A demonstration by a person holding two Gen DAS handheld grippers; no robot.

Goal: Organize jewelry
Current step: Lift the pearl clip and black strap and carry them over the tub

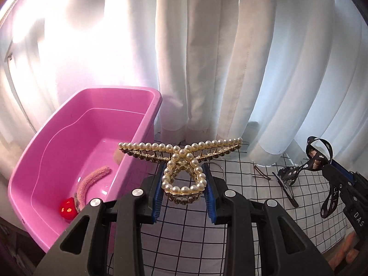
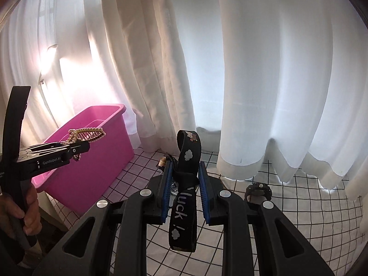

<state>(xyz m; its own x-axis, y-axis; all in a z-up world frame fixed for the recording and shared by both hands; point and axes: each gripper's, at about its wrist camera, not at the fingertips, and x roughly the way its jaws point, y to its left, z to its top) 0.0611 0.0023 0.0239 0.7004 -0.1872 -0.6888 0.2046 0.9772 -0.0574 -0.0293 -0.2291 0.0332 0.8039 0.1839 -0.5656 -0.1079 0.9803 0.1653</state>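
Observation:
My left gripper (image 1: 183,172) is shut on a gold pearl hair claw (image 1: 181,161) and holds it in the air beside the right rim of the pink bin (image 1: 69,138). The claw (image 2: 87,134) and the left gripper (image 2: 79,148) also show at the left of the right wrist view, in front of the bin (image 2: 101,142). My right gripper (image 2: 185,172) is shut on a black ribbon hair clip (image 2: 184,197) with white clouds and lettering; it hangs above the checked cloth. The right gripper with the ribbon clip (image 1: 317,158) shows at the far right of the left wrist view.
In the bin lie a fuzzy pink band (image 1: 92,181) and a red ball piece (image 1: 68,208). On the white checked cloth (image 1: 184,241) lie a thin hair pin (image 1: 261,172), a metal ring (image 1: 218,168) and a dark round piece (image 2: 257,189). White curtains hang behind.

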